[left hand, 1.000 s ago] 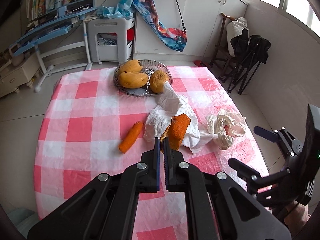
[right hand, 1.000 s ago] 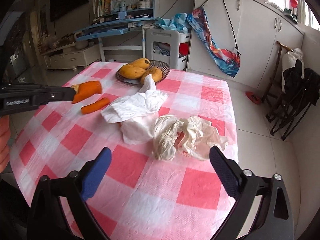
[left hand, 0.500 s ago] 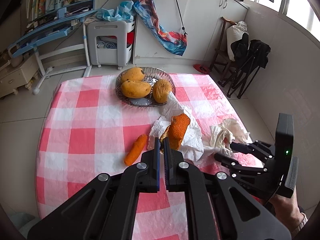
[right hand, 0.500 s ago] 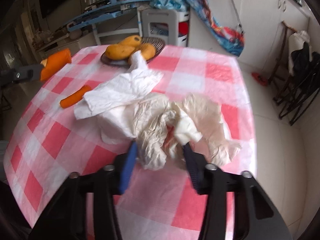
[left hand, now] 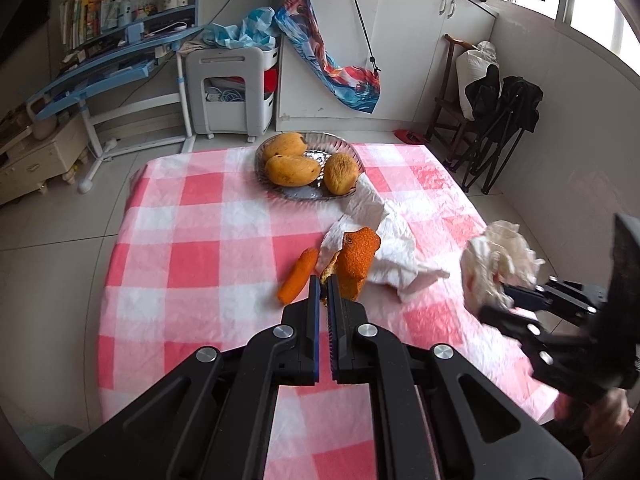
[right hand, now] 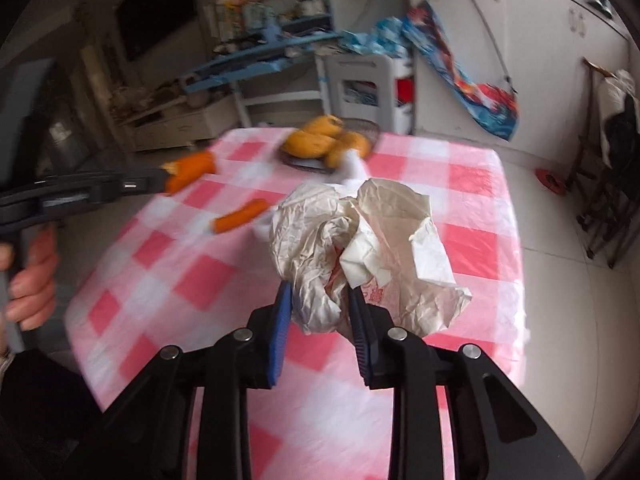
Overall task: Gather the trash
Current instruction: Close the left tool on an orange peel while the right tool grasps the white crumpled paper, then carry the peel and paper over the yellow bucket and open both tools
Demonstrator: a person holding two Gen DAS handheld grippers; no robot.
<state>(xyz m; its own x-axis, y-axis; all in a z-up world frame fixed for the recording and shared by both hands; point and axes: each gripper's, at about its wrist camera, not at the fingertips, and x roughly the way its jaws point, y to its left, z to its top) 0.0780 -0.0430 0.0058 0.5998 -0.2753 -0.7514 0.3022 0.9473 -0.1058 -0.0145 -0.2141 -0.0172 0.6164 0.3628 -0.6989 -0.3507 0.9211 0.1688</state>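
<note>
My left gripper (left hand: pixel 325 286) is shut on an orange peel (left hand: pixel 356 258) and holds it above the pink checked table (left hand: pixel 208 256); the peel also shows in the right wrist view (right hand: pixel 192 168). My right gripper (right hand: pixel 320 296) is shut on a crumpled paper wrapper (right hand: pixel 360 248) and holds it off the table; the wrapper also shows in the left wrist view (left hand: pixel 496 264). A second orange peel strip (left hand: pixel 298 276) and a white crumpled tissue (left hand: pixel 384 236) lie on the table.
A glass dish (left hand: pixel 344 152) with three mangoes (left hand: pixel 292 170) stands at the table's far side. Beyond it are a blue desk (left hand: pixel 108 68), a white cart (left hand: pixel 232 92) and cabinets (left hand: pixel 400 48). Folded chairs (left hand: pixel 496 128) stand at the right.
My right gripper closed on the paper wrapper and lifted it off the table. My left gripper drew back and rose a little with the orange peel.
</note>
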